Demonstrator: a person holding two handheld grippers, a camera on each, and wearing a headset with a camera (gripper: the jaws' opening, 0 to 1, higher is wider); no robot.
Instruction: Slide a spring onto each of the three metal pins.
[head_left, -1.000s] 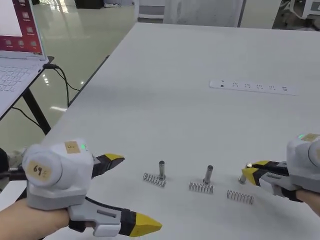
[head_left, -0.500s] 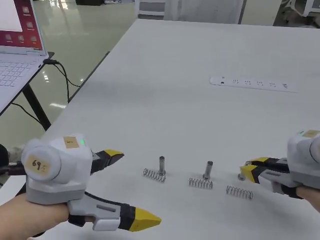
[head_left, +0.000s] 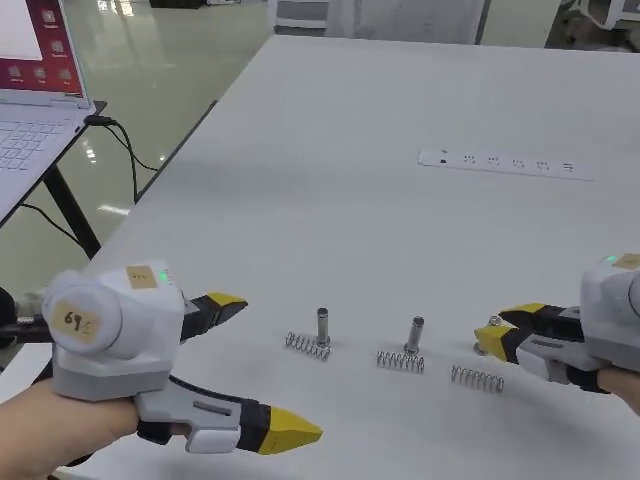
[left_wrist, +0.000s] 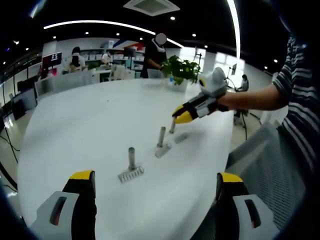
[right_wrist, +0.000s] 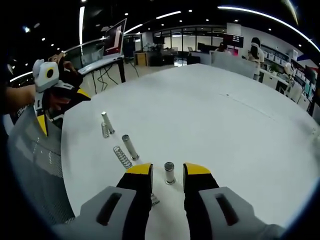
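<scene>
Right gripper (right_wrist: 168, 170): jaws narrow, straddling the right-hand pin (head_left: 483, 349) at the tips with a gap on both sides; position nearly unchanged over the last second. Left gripper (left_wrist: 155, 176): jaws wide, empty, off to the left of the pins. The three springs (head_left: 400, 361) lie flat on the table (head_left: 350, 220), one beside each pin, so none is mounted yet.
</scene>
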